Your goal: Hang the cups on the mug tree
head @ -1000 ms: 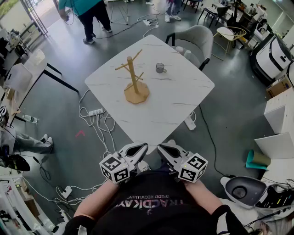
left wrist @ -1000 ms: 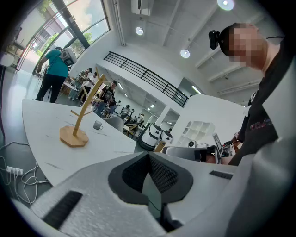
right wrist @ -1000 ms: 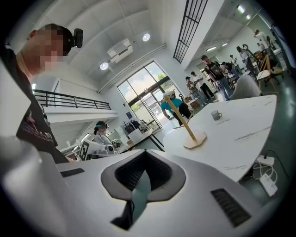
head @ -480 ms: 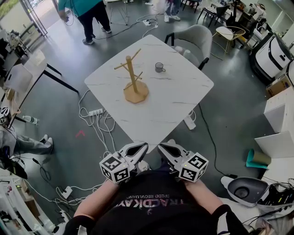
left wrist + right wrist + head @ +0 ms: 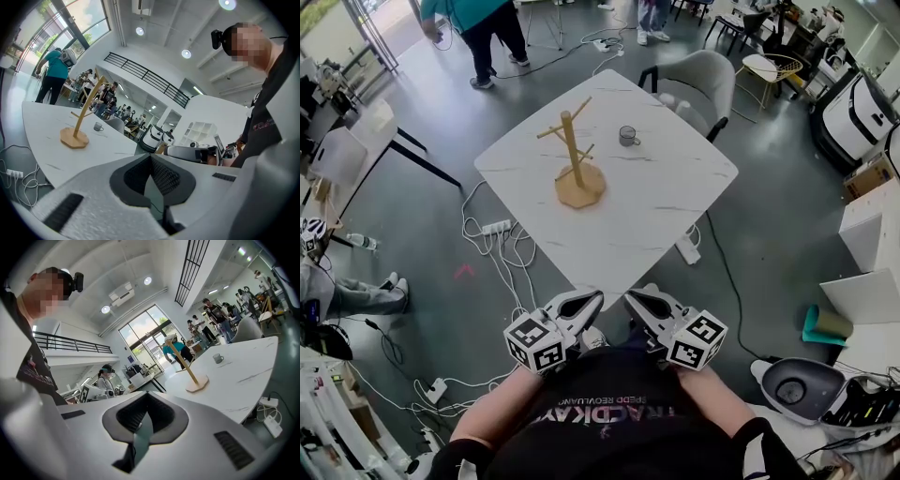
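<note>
Your left gripper (image 5: 592,299) has its 2 jaws pressed together at the tips and grips nothing. Your right gripper (image 5: 634,301) is closed the same way, also empty. You hold both close to your body, side by side but apart, off the near corner of the white table (image 5: 675,202).

The wooden mug tree (image 5: 577,180) stands upright on the table at 12 o'clock from the grippers, well apart from them, with bare tabletop between. The small grey cup (image 5: 628,137) stands upright on the table at 2 o'clock from the tree's base, near it but not touching.

A grey chair (image 5: 705,80) sits against the table's far edge at 1 o'clock. A power strip (image 5: 495,228) and loose cables lie on the floor at 10 o'clock.
</note>
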The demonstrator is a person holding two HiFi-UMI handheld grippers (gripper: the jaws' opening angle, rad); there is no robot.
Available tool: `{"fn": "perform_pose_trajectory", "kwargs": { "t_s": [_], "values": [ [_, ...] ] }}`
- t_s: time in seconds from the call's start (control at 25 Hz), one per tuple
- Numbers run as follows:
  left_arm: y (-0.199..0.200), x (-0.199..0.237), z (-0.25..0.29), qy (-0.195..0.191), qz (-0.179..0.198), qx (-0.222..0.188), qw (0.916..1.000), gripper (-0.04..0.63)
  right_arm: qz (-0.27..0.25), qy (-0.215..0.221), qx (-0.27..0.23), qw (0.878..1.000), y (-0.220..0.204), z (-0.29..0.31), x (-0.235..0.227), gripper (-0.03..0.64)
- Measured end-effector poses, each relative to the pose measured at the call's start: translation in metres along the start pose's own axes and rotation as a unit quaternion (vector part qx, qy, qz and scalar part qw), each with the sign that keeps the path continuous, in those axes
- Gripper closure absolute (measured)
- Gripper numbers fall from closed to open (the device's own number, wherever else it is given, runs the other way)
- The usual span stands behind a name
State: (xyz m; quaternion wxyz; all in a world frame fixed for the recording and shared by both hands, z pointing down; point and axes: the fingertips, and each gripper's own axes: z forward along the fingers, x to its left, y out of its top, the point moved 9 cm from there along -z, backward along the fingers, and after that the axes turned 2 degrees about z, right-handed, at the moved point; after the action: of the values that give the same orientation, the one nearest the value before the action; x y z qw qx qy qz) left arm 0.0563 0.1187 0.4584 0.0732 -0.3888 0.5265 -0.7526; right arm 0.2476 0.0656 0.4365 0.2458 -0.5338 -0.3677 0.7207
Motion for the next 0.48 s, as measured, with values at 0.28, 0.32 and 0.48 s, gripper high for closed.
{"fn": "perform_pose_trajectory", "kwargs": {
  "t_s": [0.28,0.32,0.48],
  "values": [
    [-0.002,0.001,-0.017,0.013,-0.004,-0.007,0.9999,0.598,0.0,0.004,0.002,1.0,-0.003,0.009,0.006,0.606],
    [-0.003,0.002,-0.019,0.014,-0.004,-0.007,0.9999,0.598,-0.003,0.004,0.002,1.0,-0.003,0.011,0.007,0.606],
    [-0.006,0.004,-0.021,0.013,-0.008,-0.006,0.9999,0.598,-0.019,-0.002,0.003,1.0,0.0,0.015,0.007,0.607]
  ]
}}
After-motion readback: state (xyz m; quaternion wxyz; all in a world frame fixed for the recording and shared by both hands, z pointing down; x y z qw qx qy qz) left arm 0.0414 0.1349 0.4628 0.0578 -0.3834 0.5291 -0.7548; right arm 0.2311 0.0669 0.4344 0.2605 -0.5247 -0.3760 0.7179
